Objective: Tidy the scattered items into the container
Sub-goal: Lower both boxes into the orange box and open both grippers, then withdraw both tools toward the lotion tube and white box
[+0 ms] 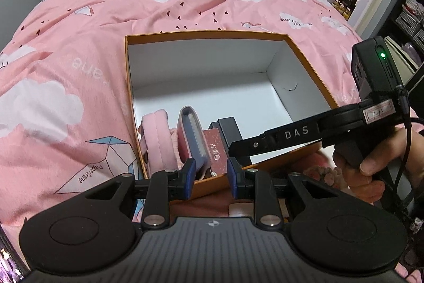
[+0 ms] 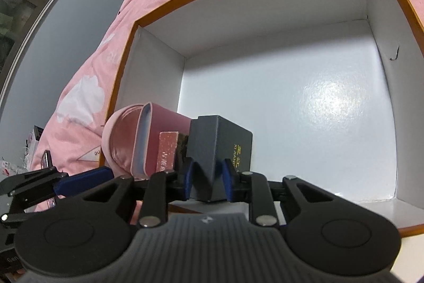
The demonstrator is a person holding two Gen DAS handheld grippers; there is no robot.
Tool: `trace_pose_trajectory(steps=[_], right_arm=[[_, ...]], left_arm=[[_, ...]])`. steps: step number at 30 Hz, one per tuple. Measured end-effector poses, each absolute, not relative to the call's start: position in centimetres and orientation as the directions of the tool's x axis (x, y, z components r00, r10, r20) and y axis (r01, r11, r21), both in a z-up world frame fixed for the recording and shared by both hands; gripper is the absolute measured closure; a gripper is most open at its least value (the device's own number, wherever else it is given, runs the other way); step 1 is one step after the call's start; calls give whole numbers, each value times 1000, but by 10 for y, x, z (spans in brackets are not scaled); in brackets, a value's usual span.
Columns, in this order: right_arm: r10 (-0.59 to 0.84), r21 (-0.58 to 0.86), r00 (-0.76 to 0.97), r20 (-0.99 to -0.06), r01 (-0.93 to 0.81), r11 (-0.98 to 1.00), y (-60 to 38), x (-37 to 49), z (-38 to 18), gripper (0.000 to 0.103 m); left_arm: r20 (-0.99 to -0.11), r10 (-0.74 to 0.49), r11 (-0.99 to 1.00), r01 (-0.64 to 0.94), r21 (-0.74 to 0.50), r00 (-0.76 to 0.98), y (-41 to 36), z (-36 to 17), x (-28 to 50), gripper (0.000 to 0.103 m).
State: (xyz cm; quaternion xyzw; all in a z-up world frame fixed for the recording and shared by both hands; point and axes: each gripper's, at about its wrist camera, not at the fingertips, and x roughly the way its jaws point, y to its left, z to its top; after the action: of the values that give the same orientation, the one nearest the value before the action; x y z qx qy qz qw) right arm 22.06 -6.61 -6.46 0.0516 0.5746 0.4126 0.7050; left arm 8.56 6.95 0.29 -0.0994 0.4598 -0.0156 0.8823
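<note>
Now the box (image 1: 127, 86), orange outside and white inside, sits open on a pink quilt (image 1: 79, 17) printed with clouds and paper cranes. Four things stand packed on edge in its corner at about 7 o'clock in the left wrist view: a pink cloth roll (image 1: 156, 139) against the wall, then a card holder (image 1: 192, 134), a red booklet (image 1: 216, 150) and a dark case (image 1: 230, 129). The rest of the white floor is bare. The right gripper (image 2: 208, 178) reaches into the box from 3 o'clock, a hand (image 1: 371, 163) on its grip, and its blue pads (image 2: 187, 177) are clamped on the near corner of the dark case, which bears gold lettering on its face. The left gripper (image 1: 211, 178) hangs just outside the near wall at 6 o'clock, its jaws a narrow gap apart with nothing between them, pointing at the card holder and booklet.
</note>
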Motion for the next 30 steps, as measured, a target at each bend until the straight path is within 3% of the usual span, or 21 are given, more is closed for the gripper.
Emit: trace_pose_trajectory(steps=[10,14,18,20,25,30], right_arm=[[607,428,100,-788,-621,657,-61,205,-50,74],[601,378,164,-782,-642,667,-68,199,-40,65],[633,347,233,-738,-675,652,-87,187,-20,62],[663,340,271,-698,-689,640,-101,178,-8,55],[685,333,391,-614,-659,675,-148,159,16,56],[614,299,525,-589,-564,769,-205,142,26,56]], left_arm=[[-795,-113,981,-60,-184,596,67,5,80,74],[-772,-131,980,-37,-197,622,65,14,73,74],[-742,-182,974,17,-225,646,60,23,60,74],[-731,-202,972,44,-229,652,55,27,54,74],[-720,-233,968,88,-233,654,47,29,43,74],[-748,-240,968,94,-232,619,41,17,40,70]])
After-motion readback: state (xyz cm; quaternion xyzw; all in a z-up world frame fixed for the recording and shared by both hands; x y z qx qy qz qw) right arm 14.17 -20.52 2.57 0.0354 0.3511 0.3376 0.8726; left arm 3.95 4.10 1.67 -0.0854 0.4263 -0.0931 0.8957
